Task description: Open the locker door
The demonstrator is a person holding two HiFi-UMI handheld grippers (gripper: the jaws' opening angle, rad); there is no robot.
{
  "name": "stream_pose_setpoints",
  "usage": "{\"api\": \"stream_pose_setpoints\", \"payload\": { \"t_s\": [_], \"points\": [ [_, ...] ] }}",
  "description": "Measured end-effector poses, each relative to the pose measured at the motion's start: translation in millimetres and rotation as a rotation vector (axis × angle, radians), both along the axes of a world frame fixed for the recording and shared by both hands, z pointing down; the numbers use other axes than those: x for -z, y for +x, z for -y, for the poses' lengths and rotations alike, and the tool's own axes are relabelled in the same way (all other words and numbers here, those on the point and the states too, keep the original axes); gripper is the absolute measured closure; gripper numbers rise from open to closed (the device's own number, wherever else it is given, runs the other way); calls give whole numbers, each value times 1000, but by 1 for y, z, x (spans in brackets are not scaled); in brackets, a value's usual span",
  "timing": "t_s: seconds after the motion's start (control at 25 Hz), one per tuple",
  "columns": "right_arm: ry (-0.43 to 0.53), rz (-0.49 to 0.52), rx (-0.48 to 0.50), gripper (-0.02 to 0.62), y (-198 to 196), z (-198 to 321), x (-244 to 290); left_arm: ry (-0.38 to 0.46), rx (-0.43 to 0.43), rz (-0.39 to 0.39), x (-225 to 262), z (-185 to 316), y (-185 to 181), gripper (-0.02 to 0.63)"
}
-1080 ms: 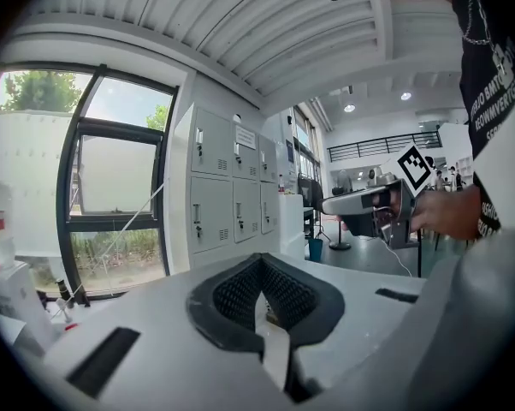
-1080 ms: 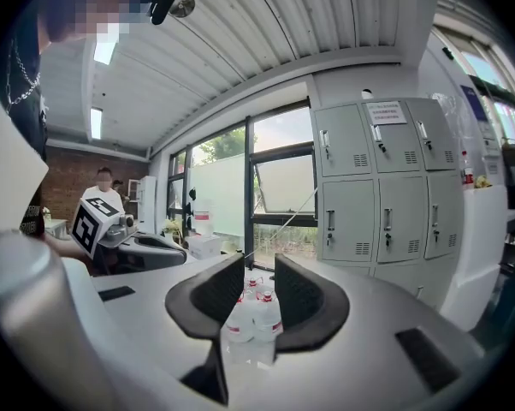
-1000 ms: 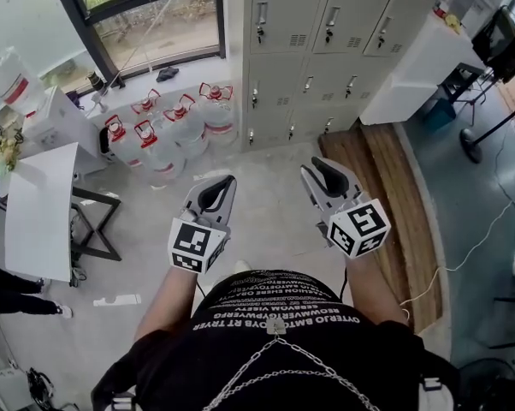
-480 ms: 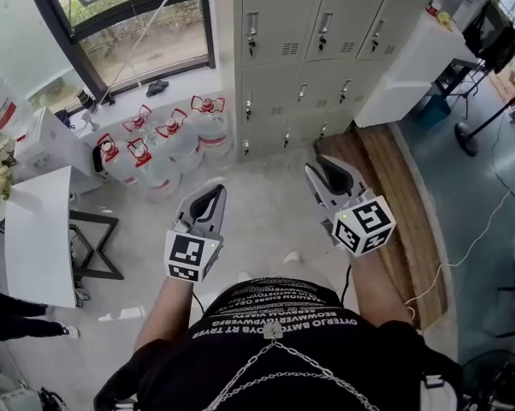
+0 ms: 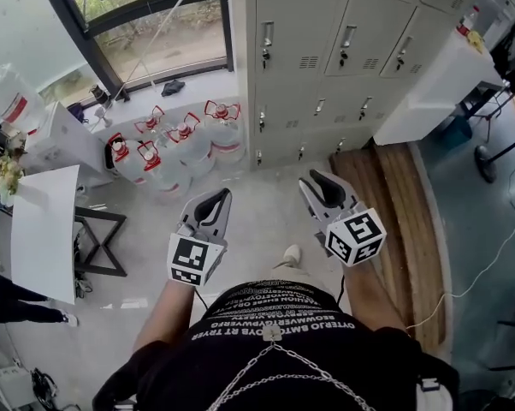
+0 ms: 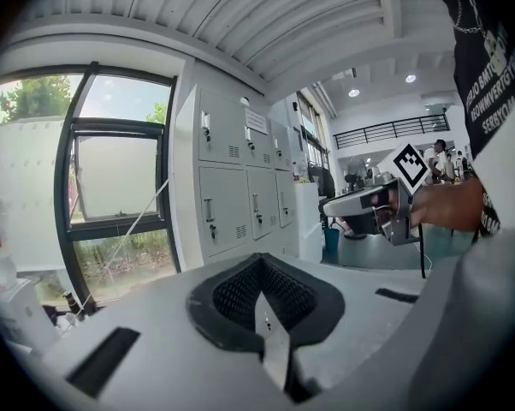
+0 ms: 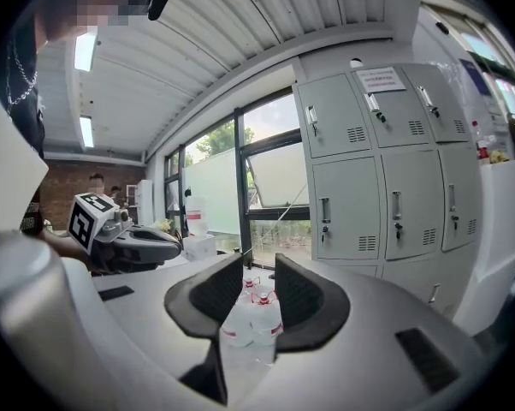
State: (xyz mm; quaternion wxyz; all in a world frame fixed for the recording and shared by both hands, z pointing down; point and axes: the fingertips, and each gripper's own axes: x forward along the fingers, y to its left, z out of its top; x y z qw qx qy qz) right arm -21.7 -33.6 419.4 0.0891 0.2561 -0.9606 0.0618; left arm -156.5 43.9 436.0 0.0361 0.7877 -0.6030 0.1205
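Both hand-held grippers have come forward with the person toward the lockers (image 5: pixel 343 50) since the earlier frame, and a shoe (image 5: pixel 292 253) now shows on the floor (image 5: pixel 257 182) between them.

Each hand-held gripper is held out in front of the body, nearly level and pointing only a little downward. They are side by side and well apart from each other. The left hand-held gripper (image 5: pixel 216 199) is clenched: in the left gripper view its two jaws meet in one line and there is nothing between them. The right hand-held gripper (image 5: pixel 323 187) is released. Its jaws have just been opening a little and they stand apart. The gap holds nothing, and through it only the far water bottles (image 7: pixel 253 315) are seen.

Ahead of both hand-held grippers the lockers stand against the wall, not touched by either one. They are grey metal, in rows one above the other. Every door in view is closed and flat. Each door carries a narrow upright handle with a small lock under it and a group of vent slits beside it. One upper door has a white paper label (image 7: pixel 383 79).

The water bottles stand on the floor just beside the lockers, under the window (image 5: pixel 155 32). A white cabinet (image 5: pixel 429 84) is against the other side of the lockers, with a wooden platform (image 5: pixel 394 195) near it.
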Motion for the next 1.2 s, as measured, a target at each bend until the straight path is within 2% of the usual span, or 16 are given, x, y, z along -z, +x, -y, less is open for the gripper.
{"api": "stream_pose_setpoints", "payload": {
  "t_s": [0.32,0.72,1.2],
  "points": [
    [-18,0,40,483,8,70,-8,2,31,8,1,70,14,607],
    [-39,33,8,483,47,146,-16,-20,-6,7,0,143,53,607],
    [-42,36,81,483,63,214,-15,11,81,1,10,208,70,607]
  ]
}}
